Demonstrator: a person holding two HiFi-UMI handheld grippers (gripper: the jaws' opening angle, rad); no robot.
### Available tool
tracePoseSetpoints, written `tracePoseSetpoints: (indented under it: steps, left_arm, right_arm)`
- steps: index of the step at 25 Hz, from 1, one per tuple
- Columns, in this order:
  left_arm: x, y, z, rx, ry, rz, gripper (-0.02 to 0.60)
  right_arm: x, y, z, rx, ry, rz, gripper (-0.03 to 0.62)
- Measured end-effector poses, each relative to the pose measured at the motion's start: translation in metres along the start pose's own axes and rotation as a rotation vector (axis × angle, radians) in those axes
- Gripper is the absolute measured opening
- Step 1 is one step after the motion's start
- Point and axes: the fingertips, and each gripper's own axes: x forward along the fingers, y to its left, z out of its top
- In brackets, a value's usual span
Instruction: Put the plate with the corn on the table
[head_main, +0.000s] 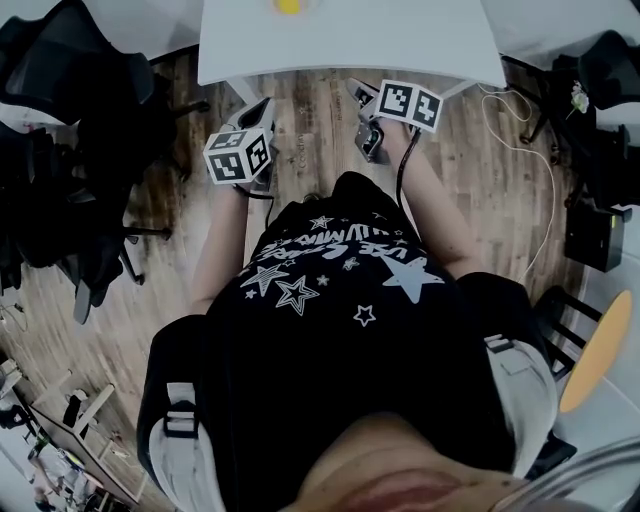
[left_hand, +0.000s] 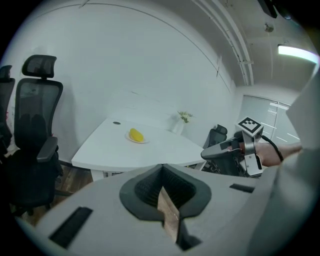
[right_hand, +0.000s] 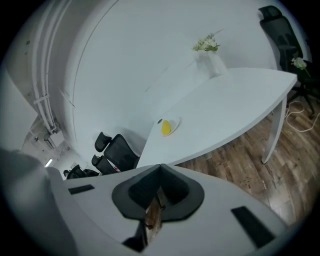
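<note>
A small white plate (left_hand: 136, 138) with a yellow corn cob (left_hand: 135, 134) rests on the white table (left_hand: 150, 155). It also shows as the plate (right_hand: 168, 127) in the right gripper view, and the corn (head_main: 289, 5) shows at the top edge of the head view. Both grippers hang in the air short of the table's near edge, well apart from the plate. My left gripper (head_main: 266, 104) is shut with nothing in it. My right gripper (head_main: 358, 90) is shut and empty too, and the left gripper view shows this right gripper (left_hand: 206, 153) from the side.
A vase with flowers (right_hand: 212, 57) stands at the table's far side. Black office chairs (head_main: 70, 150) crowd the left, and more chairs (right_hand: 117, 152) sit beyond the table. A white cable (head_main: 545, 190) trails over the wooden floor on the right, near a black box (head_main: 598, 235).
</note>
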Motion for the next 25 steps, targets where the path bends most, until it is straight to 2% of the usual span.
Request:
tracePoseSetpoints:
  steps: [4, 9, 17, 25]
  left_arm:
    - [0.004, -0.011, 0.01, 0.012, -0.01, -0.013, 0.005]
    - [0.011, -0.032, 0.003, 0.004, 0.008, -0.021, 0.005]
    - [0.015, -0.087, -0.021, 0.009, 0.051, -0.041, 0.005]
    - [-0.009, -0.126, -0.04, 0.019, 0.045, -0.028, 0.005]
  right_arm:
    - [-0.007, 0.001, 0.012, -0.064, -0.018, -0.014, 0.006]
    - [-0.033, -0.008, 0.015, -0.173, -0.062, -0.054, 0.006]
    - [-0.083, -0.031, -0.009, -0.253, -0.02, -0.048, 0.006]
    - [-0.118, -0.042, -0.035, -0.295, -0.004, -0.029, 0.006]
